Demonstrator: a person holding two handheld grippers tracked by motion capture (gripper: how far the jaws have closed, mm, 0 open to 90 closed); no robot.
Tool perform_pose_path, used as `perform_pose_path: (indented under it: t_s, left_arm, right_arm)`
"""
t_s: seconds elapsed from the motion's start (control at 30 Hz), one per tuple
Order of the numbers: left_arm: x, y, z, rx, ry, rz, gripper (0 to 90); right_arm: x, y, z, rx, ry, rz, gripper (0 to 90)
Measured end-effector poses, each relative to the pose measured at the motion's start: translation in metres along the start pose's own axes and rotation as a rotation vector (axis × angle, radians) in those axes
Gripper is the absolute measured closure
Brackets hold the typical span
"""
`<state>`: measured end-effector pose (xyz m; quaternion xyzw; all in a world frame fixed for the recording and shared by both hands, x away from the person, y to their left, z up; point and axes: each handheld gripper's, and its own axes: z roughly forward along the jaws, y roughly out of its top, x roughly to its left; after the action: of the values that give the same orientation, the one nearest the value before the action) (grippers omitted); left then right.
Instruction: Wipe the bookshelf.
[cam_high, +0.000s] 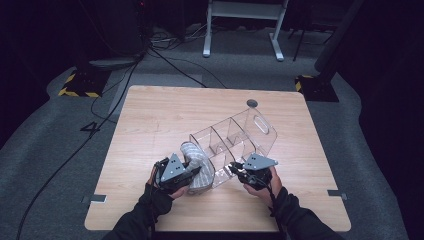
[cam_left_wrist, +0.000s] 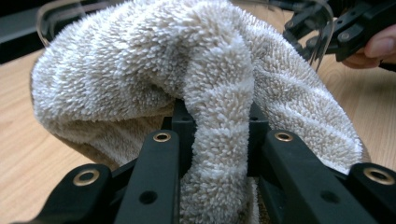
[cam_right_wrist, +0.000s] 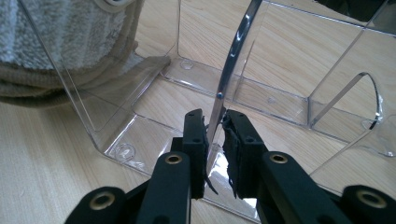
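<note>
A fluffy beige-and-white striped towel (cam_left_wrist: 187, 70) is pinched by the left tool (cam_high: 176, 175) at the near end compartment of the clear acrylic divided organizer (cam_high: 235, 140), whose wall is clamped by the right tool (cam_right_wrist: 214, 135). Stowing is judged underway; pushing deeper comes next on the wooden table (cam_high: 150, 120).

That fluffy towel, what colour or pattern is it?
The towel is cream with faint beige stripes, fluffy all over. The left gripper view shows it best, up close.

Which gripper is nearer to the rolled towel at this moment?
Left. The left gripper is clamped on the rolled towel, a fold pinched between its jaws. The right gripper is apart from it, shut on a wall of the clear organizer.
</note>
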<state>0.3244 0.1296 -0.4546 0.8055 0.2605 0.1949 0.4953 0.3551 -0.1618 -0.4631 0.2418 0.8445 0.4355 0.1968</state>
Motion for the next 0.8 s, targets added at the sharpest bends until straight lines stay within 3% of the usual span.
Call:
perform_pose_path:
  t_s: [0.13,0.43,0.53,0.63,0.8]
  left_arm:
    - [0.000,-0.004,0.003,0.044,0.004,0.012,74.6]
    - [-0.001,-0.020,0.024,0.203,-0.021,0.023,74.3]
    - [0.000,-0.020,0.025,0.212,-0.024,0.015,74.3]
    - [-0.005,-0.014,0.020,0.195,0.000,0.048,74.6]
    - [-0.011,0.008,-0.001,0.075,0.016,0.080,74.6]
  right_arm:
    - [-0.001,0.000,0.000,-0.001,0.002,-0.001,79.1]
    - [-0.003,-0.001,0.001,0.001,0.000,0.003,79.2]
    - [-0.003,-0.002,0.001,0.003,-0.001,0.001,79.2]
    - [-0.003,-0.002,0.002,0.004,0.000,0.003,79.1]
    - [-0.004,-0.002,0.002,0.007,0.003,0.003,79.1]
